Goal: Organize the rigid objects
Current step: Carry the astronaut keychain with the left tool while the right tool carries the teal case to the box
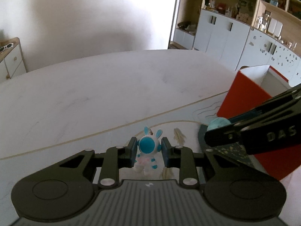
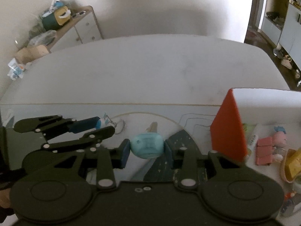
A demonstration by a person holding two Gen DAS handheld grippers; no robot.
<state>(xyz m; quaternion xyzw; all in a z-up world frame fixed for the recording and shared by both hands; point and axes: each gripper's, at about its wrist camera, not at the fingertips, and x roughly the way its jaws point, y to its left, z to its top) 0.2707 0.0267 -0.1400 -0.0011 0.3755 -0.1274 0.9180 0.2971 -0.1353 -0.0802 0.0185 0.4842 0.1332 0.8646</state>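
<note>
Since both toys look bound for the red box (image 1: 244, 94), my left gripper (image 1: 148, 151) clamps the bunny figure (image 1: 147, 146) above the table (image 1: 94, 86) while my right gripper (image 2: 146, 147) pinches the blue toy (image 2: 146, 146) beside the box.

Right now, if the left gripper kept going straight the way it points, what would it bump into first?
Probably nothing soon. The left gripper, shut on the blue bunny toy, points across bare white table toward the far wall. The red box sits off to its right, though depth is hard to judge.
</note>
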